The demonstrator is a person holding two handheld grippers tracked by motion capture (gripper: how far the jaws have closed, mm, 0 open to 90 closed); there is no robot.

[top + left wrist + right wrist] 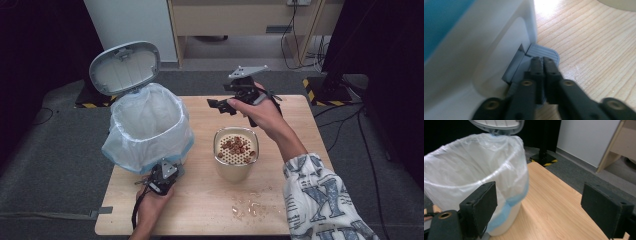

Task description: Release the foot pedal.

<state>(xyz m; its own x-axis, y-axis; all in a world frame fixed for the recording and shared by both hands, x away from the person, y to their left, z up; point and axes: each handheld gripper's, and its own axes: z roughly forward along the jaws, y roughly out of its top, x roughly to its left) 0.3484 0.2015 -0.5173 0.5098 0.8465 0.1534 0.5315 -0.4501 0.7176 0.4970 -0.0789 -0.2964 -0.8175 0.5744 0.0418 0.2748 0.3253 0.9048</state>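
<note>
A white pedal bin (147, 125) lined with a clear bag stands on the left of the table, its grey lid (125, 67) raised. My left gripper (166, 170) is low at the bin's foot. In the left gripper view its jaws (543, 60) are shut with nothing between them, and the tips rest on the grey pedal (544, 51). My right gripper (220, 106) hovers over the far middle of the table and faces the bin (474, 170). It is open (544, 205) and holds nothing. A beige cup (236, 167) stands at the centre, with brown bits in a perforated insert (236, 147).
Crumbs (247, 207) lie scattered on the wooden table (300, 125) near its front edge, right of my left hand. The cup is between the two hands. A pale cabinet and cables are on the floor beyond the table's far edge.
</note>
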